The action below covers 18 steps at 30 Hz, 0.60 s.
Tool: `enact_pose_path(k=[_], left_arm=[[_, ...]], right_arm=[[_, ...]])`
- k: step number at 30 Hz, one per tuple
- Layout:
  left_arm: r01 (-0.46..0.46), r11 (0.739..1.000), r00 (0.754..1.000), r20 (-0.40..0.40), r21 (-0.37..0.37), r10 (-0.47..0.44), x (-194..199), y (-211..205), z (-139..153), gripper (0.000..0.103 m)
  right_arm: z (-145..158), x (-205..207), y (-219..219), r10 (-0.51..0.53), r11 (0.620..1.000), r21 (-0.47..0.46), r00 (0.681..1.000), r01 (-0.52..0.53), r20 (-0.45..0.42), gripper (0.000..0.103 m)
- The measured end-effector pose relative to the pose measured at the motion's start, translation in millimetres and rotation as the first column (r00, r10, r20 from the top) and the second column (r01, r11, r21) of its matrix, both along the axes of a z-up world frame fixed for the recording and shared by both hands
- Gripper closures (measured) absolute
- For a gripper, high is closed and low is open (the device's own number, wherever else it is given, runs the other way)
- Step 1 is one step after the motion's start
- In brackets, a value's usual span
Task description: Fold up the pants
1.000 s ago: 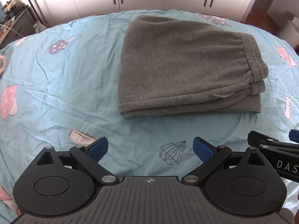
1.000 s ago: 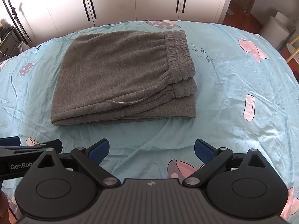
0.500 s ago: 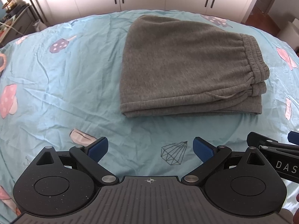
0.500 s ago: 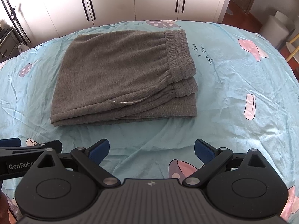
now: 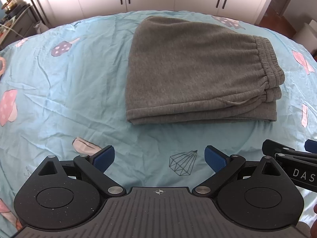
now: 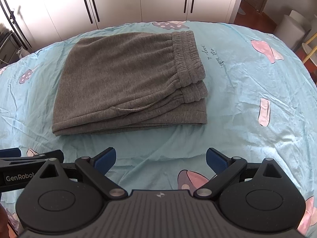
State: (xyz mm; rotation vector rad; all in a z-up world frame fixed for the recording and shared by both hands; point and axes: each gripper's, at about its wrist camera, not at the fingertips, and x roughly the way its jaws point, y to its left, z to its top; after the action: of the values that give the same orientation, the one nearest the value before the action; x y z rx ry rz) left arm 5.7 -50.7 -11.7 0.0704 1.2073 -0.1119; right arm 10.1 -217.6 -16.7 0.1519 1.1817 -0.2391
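Grey sweatpants [image 5: 198, 73] lie folded in a compact stack on the light blue bed sheet, the elastic waistband on the right. They also show in the right wrist view [image 6: 126, 83]. My left gripper [image 5: 159, 157] is open and empty, held above the sheet just in front of the stack's near edge. My right gripper [image 6: 160, 158] is open and empty too, beside the left one, in front of the stack. The right gripper shows at the right edge of the left wrist view [image 5: 289, 156]; the left gripper shows at the left edge of the right wrist view [image 6: 29, 158].
The bed sheet [image 5: 59, 79] has a mushroom print and light wrinkles. White wardrobe doors [image 6: 158, 0] stand behind the bed. A dark shelf [image 5: 13, 19] stands far left, a white bin [image 6: 291, 27] far right.
Both grippers have stayed open and nearly still; the views shifted only slightly. The folded pants have not moved.
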Motion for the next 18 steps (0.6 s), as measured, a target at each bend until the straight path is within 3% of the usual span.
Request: enact_pose_path(k=[18], left_arm=[[0.002, 1.0, 1.0, -0.004, 0.008, -0.002, 1.7, -1.6, -3.2, 0.003]], right_arm=[[-1.9, -0.3, 0.5, 0.007, 1.0, -0.019, 1.0, -0.007, 0.001, 0.005]])
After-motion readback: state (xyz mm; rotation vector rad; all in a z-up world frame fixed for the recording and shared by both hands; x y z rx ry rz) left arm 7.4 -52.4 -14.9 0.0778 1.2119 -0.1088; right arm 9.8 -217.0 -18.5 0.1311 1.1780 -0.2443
